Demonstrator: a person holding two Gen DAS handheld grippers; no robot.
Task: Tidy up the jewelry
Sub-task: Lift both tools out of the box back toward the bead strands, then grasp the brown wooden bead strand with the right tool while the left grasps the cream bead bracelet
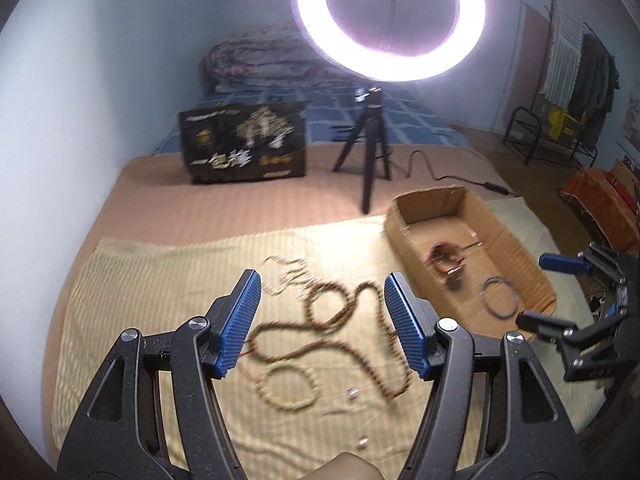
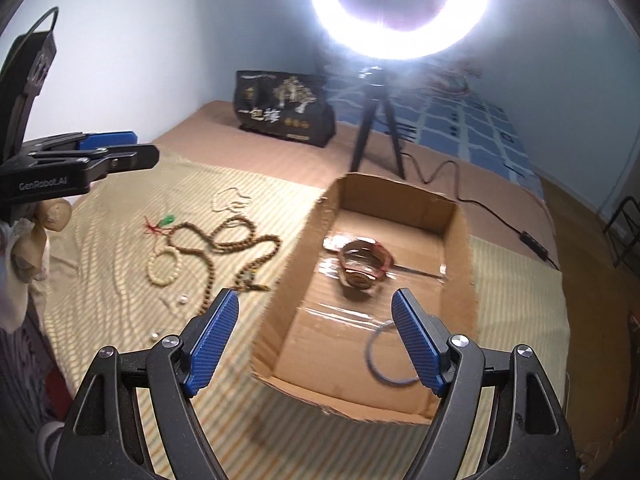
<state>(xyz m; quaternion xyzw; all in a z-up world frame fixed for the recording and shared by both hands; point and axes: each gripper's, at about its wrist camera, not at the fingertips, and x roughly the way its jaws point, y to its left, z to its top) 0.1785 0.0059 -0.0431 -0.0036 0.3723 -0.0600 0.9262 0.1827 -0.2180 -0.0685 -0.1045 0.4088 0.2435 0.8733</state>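
A long brown bead necklace (image 1: 332,320) (image 2: 224,240) lies tangled on the yellow striped cloth (image 1: 160,280). A cream bead bracelet (image 1: 288,388) (image 2: 164,268) lies beside it, and a pale chain (image 1: 288,276) (image 2: 230,200) lies farther back. A cardboard box (image 1: 516,256) (image 2: 304,248) holds brown bangles (image 1: 446,258) (image 2: 362,264) and a thin blue ring (image 1: 498,296) (image 2: 384,356). My left gripper (image 1: 322,324) is open and empty above the necklace. My right gripper (image 2: 316,340) is open and empty over the box's near end.
A ring light on a black tripod (image 1: 366,148) (image 2: 376,120) stands behind the box, its cable (image 1: 448,176) trailing right. A black printed bag (image 1: 244,142) (image 2: 284,110) stands at the back. Small loose beads (image 1: 352,394) (image 2: 183,300) lie on the cloth.
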